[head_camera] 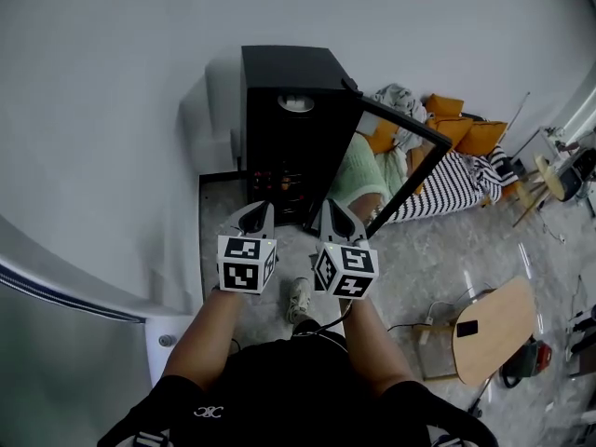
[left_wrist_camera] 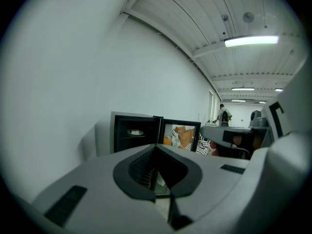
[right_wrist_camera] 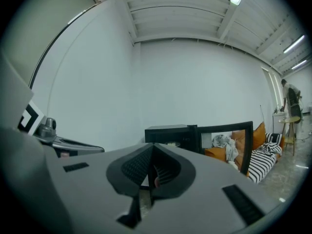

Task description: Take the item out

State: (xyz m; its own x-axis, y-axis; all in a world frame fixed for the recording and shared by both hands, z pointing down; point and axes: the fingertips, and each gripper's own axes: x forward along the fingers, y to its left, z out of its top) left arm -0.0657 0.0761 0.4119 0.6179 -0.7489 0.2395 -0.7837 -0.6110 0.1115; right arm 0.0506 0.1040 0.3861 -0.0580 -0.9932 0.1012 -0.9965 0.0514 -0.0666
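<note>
Left tongs [head_camera: 259,214] and right tongs [head_camera: 337,214] are clenched, empty; I see the dish [head_camera: 296,103] straight ahead inside the open cabinet [head_camera: 279,73], equally near both.

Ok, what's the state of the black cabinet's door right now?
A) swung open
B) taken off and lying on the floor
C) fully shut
A: the glass door stands swung out from the black cabinet, and a dish shows inside.

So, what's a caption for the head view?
Left gripper and right gripper, both shut, face a black cabinet with its door open.
</note>
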